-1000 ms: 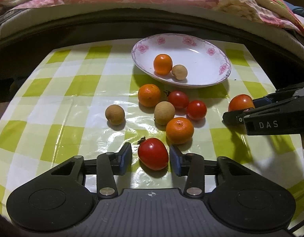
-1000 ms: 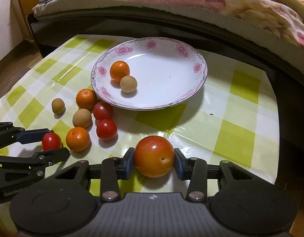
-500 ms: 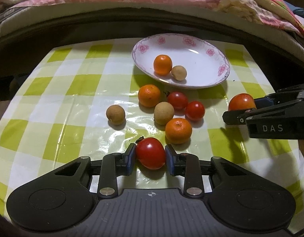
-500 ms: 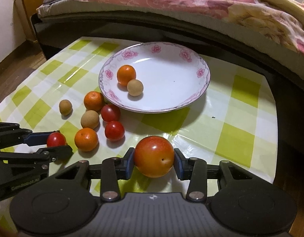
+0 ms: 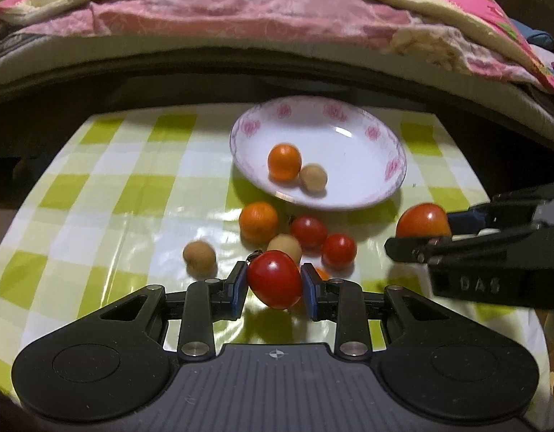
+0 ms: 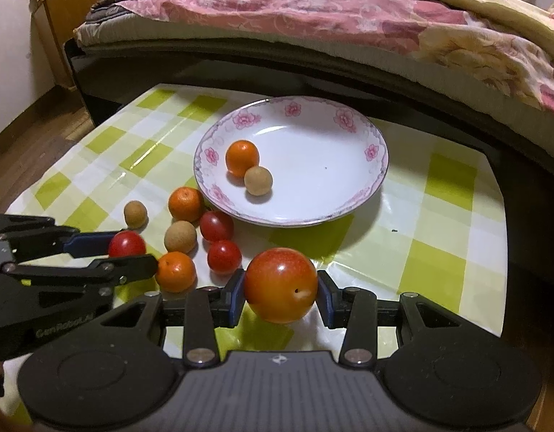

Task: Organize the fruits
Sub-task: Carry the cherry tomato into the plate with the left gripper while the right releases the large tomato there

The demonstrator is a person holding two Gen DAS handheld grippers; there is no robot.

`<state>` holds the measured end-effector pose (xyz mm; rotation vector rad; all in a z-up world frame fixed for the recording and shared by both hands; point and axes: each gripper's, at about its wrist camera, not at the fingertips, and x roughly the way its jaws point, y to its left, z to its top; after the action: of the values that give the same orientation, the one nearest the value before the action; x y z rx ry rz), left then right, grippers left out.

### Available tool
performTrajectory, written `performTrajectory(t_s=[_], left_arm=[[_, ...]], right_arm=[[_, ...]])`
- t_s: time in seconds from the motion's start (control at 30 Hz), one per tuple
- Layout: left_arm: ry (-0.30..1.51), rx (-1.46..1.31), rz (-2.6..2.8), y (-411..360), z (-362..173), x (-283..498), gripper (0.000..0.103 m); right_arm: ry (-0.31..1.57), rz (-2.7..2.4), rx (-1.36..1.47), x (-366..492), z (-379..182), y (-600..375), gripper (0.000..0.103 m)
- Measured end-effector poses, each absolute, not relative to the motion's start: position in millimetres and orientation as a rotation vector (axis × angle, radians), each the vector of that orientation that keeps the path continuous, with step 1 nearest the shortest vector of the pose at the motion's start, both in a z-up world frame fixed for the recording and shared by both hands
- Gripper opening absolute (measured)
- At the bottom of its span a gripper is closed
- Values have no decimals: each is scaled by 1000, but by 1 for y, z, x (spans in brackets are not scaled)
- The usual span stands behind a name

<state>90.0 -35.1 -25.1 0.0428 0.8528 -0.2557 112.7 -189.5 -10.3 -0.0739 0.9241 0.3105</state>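
Behind everything a bed point(image 6: 313, 18) with pink floral bedding is running across the back, and in front of it our bench point(image 6: 446, 270) is wearing a green-and-white checked cloth. We are holding two grippers over its near edge.

With the left gripper point(image 5: 274, 280) we are pinching a small red tomato point(image 5: 275, 278); its blue-padded fingers point(image 5: 238, 284) are pressing in from both sides, and the tomato is sitting clear above the cloth. With the right gripper point(image 6: 281, 288) we are clamping a larger orange-red tomato point(image 6: 280, 284) in the same way, fingers point(image 6: 325, 298) narrow around it. In the left wrist view the right gripper is reaching in from the right edge with its tomato showing at the tip.

Farther back, a white plate point(image 6: 349, 198) with pink flowers on the rim is resting on the bench, and it is carrying an orange point(image 6: 242, 157) with a tan longan point(image 6: 258, 180) touching it.

Loose fruit is lying on the cloth just in front of the plate, to its left: a second orange point(image 6: 186, 204) near the rim, two small red tomatoes point(image 6: 216, 225) beside each other, a longan point(image 6: 180, 236) next to them, another longan point(image 6: 135, 213) apart to the left, and a third orange point(image 6: 176, 271) nearest us.
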Motion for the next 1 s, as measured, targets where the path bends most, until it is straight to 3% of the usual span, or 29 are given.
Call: performTrajectory(t_s=[1.0], left_arm=[[831,46,-248,-55,-22,158,38]], right_arm=[[865,284,-53,167,-7,-195,43]])
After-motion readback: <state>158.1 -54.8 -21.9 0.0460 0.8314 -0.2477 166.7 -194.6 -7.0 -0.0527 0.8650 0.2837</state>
